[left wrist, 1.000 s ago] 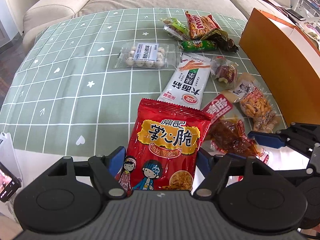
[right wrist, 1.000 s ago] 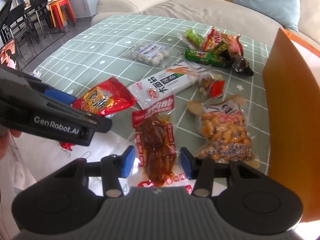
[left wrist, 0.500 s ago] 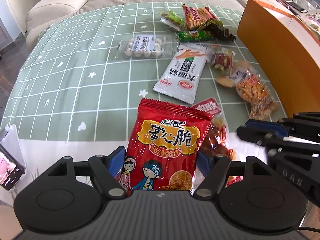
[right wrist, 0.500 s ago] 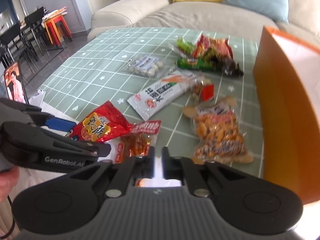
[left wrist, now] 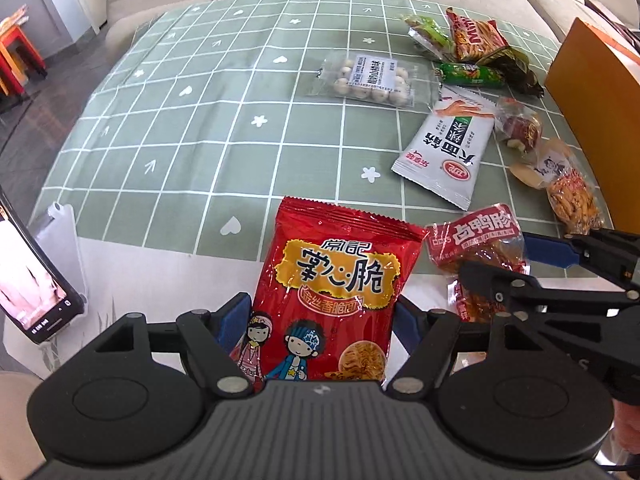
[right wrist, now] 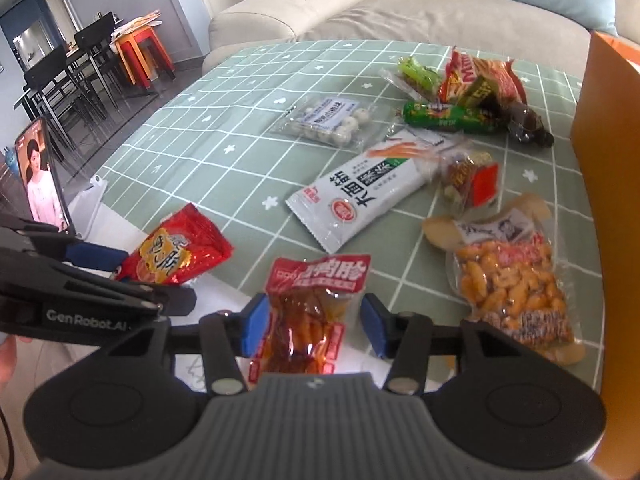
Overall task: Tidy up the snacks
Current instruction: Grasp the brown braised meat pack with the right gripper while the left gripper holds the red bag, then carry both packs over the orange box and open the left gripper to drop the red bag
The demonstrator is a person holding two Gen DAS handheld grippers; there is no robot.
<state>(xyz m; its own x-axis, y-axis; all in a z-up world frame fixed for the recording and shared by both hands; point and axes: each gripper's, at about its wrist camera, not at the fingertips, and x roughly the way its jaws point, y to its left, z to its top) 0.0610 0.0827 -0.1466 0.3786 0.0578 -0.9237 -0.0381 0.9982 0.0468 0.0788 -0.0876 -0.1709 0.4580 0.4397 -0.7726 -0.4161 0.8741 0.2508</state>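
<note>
Left claw (left wrist: 320,322) has the big red crisp packet (left wrist: 334,300) squeezed between its blue pads, jaws wide and pressing the packet's sides, same hold as a second ago. The right claw (right wrist: 312,322) is the busy one: half a second back its jaws had snapped nearly together, and now they're opening again around the red-topped braised meat pouch (right wrist: 308,320). The pouch sits between the pads, the left pad right at its edge, the right pad standing clear of it, so I wouldn't call that a firm grip. Both packets are at the near edge of the green checked tabletop (left wrist: 200,120); the other snacks lie further out, beside the orange box (right wrist: 600,140). Looks like a re-grab is coming before anything gets sorted.
</note>
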